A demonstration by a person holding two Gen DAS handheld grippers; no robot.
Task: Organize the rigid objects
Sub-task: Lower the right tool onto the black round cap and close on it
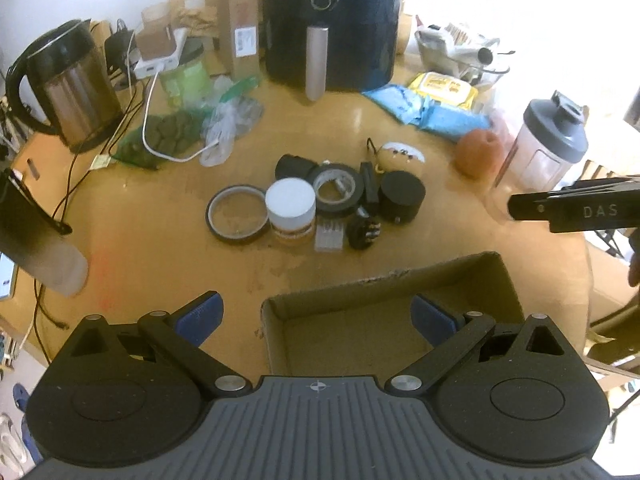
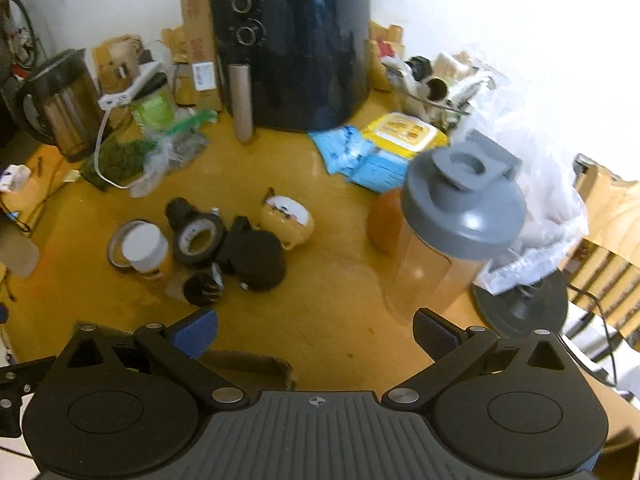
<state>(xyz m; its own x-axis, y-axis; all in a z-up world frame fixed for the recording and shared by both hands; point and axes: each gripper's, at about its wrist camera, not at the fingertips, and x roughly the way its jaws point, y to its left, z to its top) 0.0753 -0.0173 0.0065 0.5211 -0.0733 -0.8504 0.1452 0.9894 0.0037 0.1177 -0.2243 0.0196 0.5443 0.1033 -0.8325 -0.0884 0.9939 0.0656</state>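
A cluster of small rigid objects lies mid-table: a thin tape ring (image 1: 237, 213), a white-lidded jar (image 1: 290, 210), a black tape roll (image 1: 335, 189), a black cylinder (image 1: 401, 197), a small black brush-like part (image 1: 363, 233) and a yellow round case (image 1: 401, 155). An open, empty cardboard box (image 1: 384, 312) sits near me. My left gripper (image 1: 318, 320) is open and empty above the box's near edge. My right gripper (image 2: 316, 332) is open and empty over bare table; the cluster (image 2: 208, 248) is ahead to its left, the box corner (image 2: 256, 364) under it.
A clear shaker bottle with grey lid (image 2: 448, 232) stands close ahead right of the right gripper. An orange ball (image 1: 478, 152), black air fryer (image 1: 332, 20), kettle (image 1: 68, 88), blue and yellow wipe packs (image 1: 436, 104), plastic bags and cables crowd the back.
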